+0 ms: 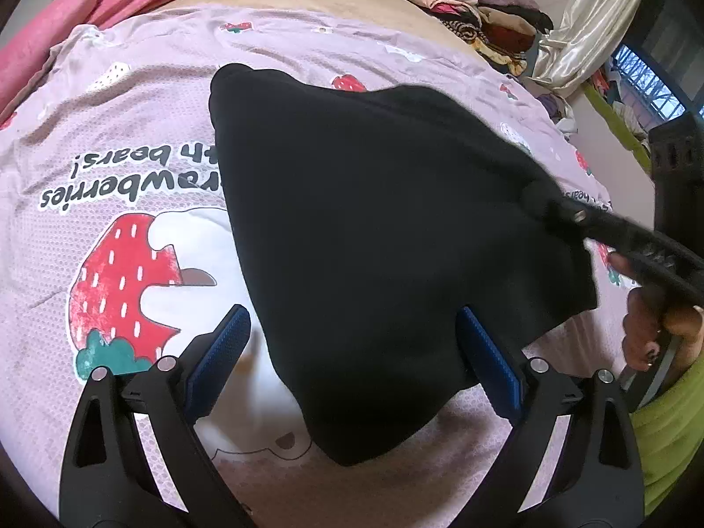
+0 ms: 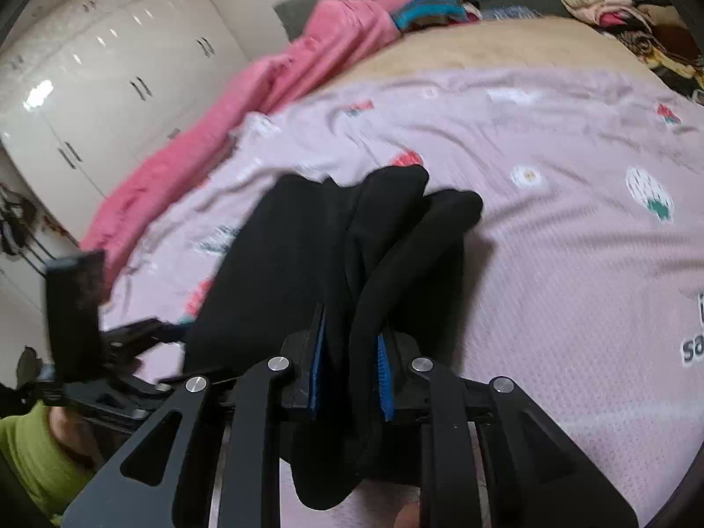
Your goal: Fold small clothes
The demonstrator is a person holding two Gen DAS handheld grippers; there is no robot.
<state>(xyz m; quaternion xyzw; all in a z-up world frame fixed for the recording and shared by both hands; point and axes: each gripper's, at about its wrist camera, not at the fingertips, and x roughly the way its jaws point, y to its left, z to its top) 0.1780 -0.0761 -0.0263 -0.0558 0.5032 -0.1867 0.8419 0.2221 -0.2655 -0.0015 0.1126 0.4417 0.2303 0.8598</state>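
Observation:
A small black garment [image 1: 378, 229] lies partly lifted over a pink strawberry-print bedsheet [image 1: 132, 141]. My left gripper [image 1: 356, 352] is open, its blue pads on either side of the garment's near edge, not clamping it. My right gripper [image 2: 350, 365] is shut on a bunched fold of the black garment [image 2: 352, 237] and holds it up off the sheet [image 2: 572, 242]. In the left wrist view the right gripper [image 1: 545, 204] reaches in from the right and pinches the garment's right edge. In the right wrist view the left gripper [image 2: 132, 339] shows at the left, blurred.
A pink blanket [image 2: 264, 101] lies along the bed's left side. A pile of folded clothes [image 1: 475, 13] sits at the far right corner. White wardrobes [image 2: 88, 79] stand beyond the bed. A curtain [image 1: 581, 31] and window are at the right.

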